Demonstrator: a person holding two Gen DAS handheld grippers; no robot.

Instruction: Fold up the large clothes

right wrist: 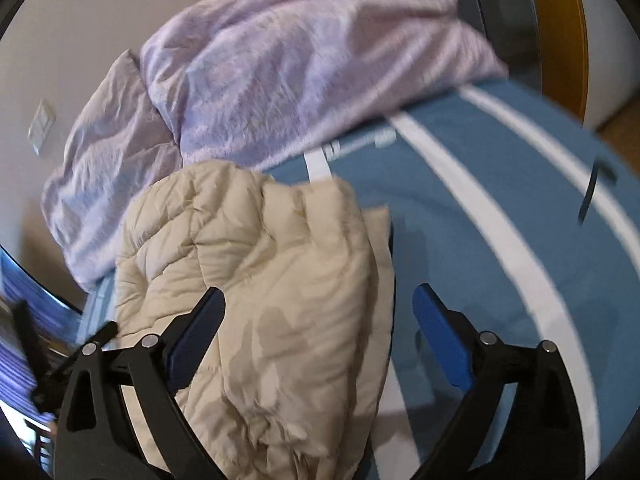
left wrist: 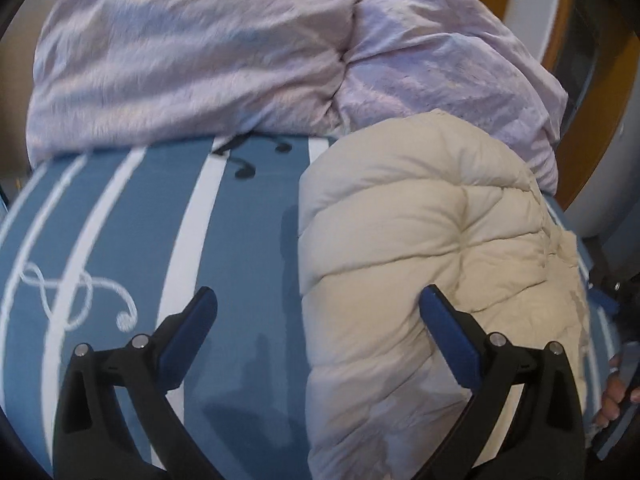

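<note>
A beige quilted puffer jacket [left wrist: 420,240] lies bunched on a blue bedsheet with white stripes [left wrist: 248,240]. My left gripper [left wrist: 318,300] is open and empty; its right finger [left wrist: 448,332] is over the jacket's left part, its left finger over the sheet. In the right wrist view the jacket [right wrist: 260,264] lies left of centre on the sheet [right wrist: 460,240]. My right gripper [right wrist: 318,300] is open and empty, above the jacket's right edge. The other gripper and hand show at the far right of the left wrist view [left wrist: 616,380].
A crumpled lilac duvet [left wrist: 224,48] is heaped at the far side of the bed, touching the jacket's far end; it also shows in the right wrist view [right wrist: 280,64]. A wall with a switch plate [right wrist: 40,124] is at left. Wooden furniture [right wrist: 576,32] stands beyond the bed.
</note>
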